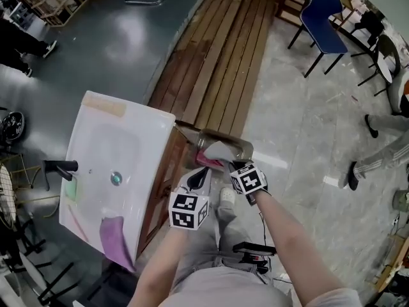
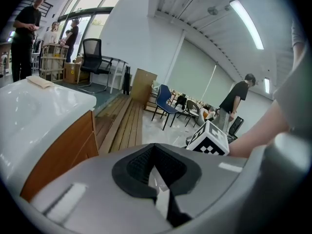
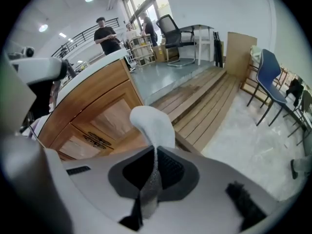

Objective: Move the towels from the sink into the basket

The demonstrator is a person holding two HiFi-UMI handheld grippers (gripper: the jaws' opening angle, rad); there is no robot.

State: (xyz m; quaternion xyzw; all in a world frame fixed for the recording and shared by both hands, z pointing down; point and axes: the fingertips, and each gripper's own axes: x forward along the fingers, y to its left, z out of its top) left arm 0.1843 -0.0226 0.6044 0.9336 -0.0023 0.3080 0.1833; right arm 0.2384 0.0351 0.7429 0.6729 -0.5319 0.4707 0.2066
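Pale grey crumpled cloth towel [image 3: 152, 126] is sticking lengthwise out from the jaws of the clamping right gripper [image 3: 152, 174]; left gripper [image 2: 157, 172] is sitting closed

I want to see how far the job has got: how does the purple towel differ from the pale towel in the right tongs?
The purple towel lies draped over the near rim of the sink, with nothing gripping it. The pale towel is pinched in the right tongs at the basket. One is vivid purple, the other whitish grey. The purple towel hangs flat and the pale towel is bunched. Both are soft cloths.
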